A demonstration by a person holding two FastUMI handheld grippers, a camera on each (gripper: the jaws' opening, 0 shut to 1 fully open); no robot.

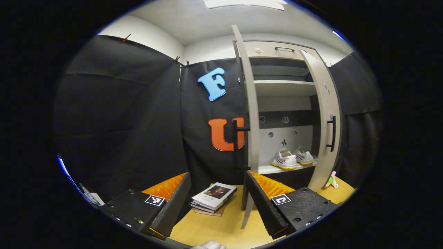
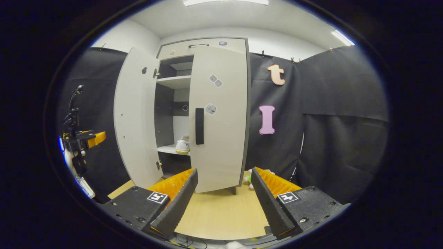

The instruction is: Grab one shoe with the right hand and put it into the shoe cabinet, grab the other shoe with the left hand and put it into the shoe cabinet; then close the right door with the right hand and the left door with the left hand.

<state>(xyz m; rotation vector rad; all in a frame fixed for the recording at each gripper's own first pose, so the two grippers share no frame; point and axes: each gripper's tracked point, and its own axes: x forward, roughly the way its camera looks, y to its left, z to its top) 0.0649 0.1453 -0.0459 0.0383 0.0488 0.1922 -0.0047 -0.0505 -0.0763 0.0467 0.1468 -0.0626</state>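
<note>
Two white shoes (image 1: 285, 159) (image 1: 304, 156) stand side by side on a lower shelf inside the pale shoe cabinet (image 1: 283, 88). In the left gripper view its left door (image 1: 251, 103) stands edge-on toward me and the right door (image 1: 325, 114) is partly open. My left gripper (image 1: 217, 174) is open and holds nothing, some way in front of the left door. In the right gripper view the right door (image 2: 218, 117) with its dark handle (image 2: 199, 126) covers much of the opening, and one shoe (image 2: 182, 145) peeks past it. My right gripper (image 2: 224, 171) is open, facing that door.
A stack of books (image 1: 213, 197) lies on the yellow wooden table (image 1: 214, 228) before the left door. A small soft toy (image 1: 331, 180) lies by the cabinet's right foot. The left door (image 2: 136, 117) swings wide, and the other gripper (image 2: 81, 138) is held at far left.
</note>
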